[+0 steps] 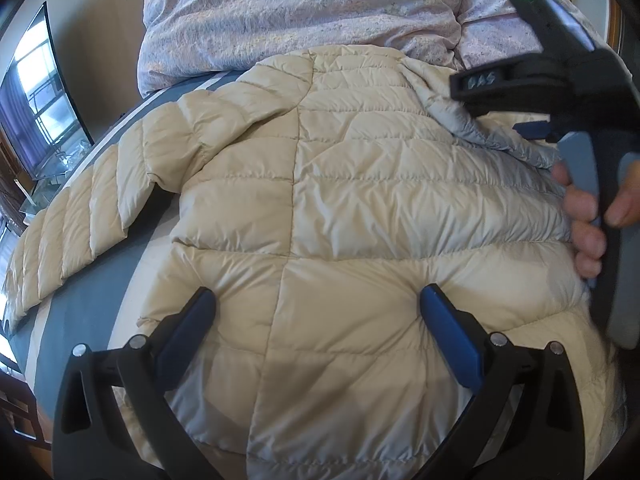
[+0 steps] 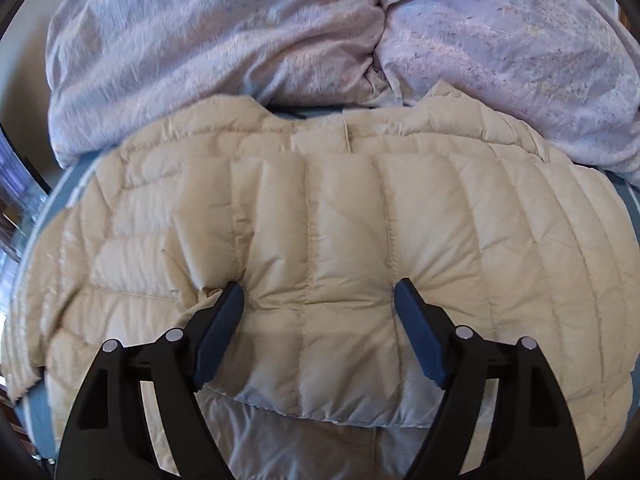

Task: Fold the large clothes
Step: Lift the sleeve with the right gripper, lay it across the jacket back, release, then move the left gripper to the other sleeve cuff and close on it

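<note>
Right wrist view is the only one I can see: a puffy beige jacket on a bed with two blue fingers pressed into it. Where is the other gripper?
Observer: The left gripper is open too, its fingers pressing into the jacket lower on the body.
Operator: Does any part of the jacket stick out that I can't see?
Observer: Yes, one sleeve lies spread out to the left over the blue sheet.
Operator: Is someone holding my gripper?
Observer: Yes, a hand grips the handle of the right gripper.
Operator: Anything beyond the bed?
Observer: A window shows at the far left.
</note>
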